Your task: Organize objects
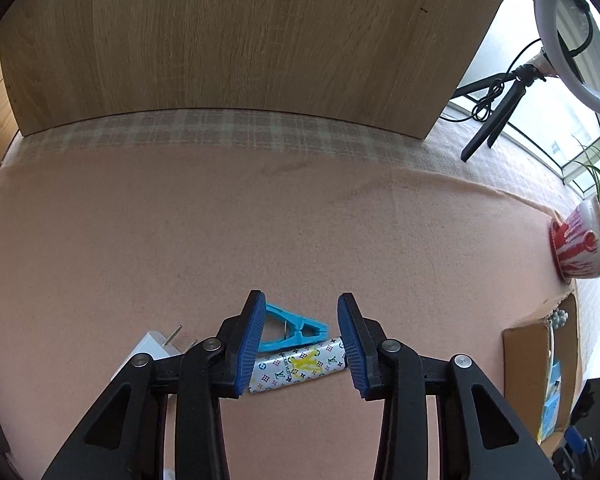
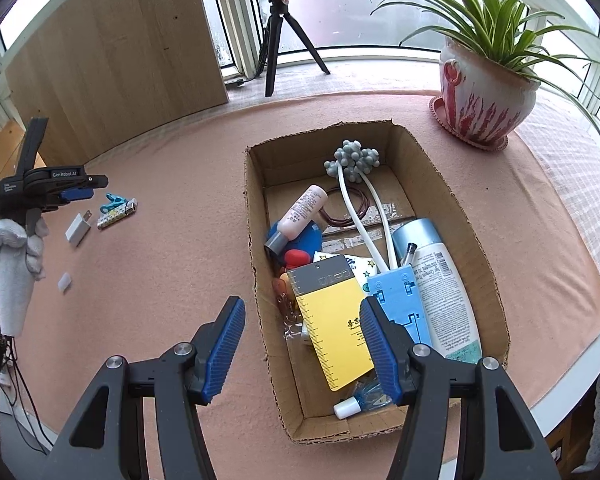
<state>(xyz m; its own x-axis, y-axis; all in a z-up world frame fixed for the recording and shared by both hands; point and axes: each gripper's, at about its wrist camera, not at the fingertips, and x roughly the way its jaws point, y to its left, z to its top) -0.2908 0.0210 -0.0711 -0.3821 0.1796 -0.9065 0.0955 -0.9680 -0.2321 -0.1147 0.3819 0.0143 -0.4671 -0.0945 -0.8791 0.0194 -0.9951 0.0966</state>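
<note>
My left gripper point(image 1: 302, 340) stands open just above a patterned lighter point(image 1: 298, 366) and a blue clothes peg point(image 1: 292, 330) on the pink cloth. Both lie in the gap between its blue pads point(image 1: 252, 340), and no pad presses on them. A white plug adapter point(image 1: 148, 346) lies to their left. The right wrist view shows this gripper point(image 2: 78, 193) held by a gloved hand point(image 2: 12, 248) beside the lighter point(image 2: 117, 214), peg point(image 2: 113, 202) and adapter point(image 2: 77, 229). My right gripper point(image 2: 302, 344) hangs open and empty over the near left wall of a cardboard box point(image 2: 256, 208) holding several items.
A small white piece point(image 2: 64, 281) lies on the cloth near the gloved hand. A potted plant point(image 2: 484, 100) stands behind the box on the right. A wooden board point(image 2: 112, 64) rises at the back left, with a ring-light tripod point(image 2: 278, 32) beside it. The table edge curves at lower right.
</note>
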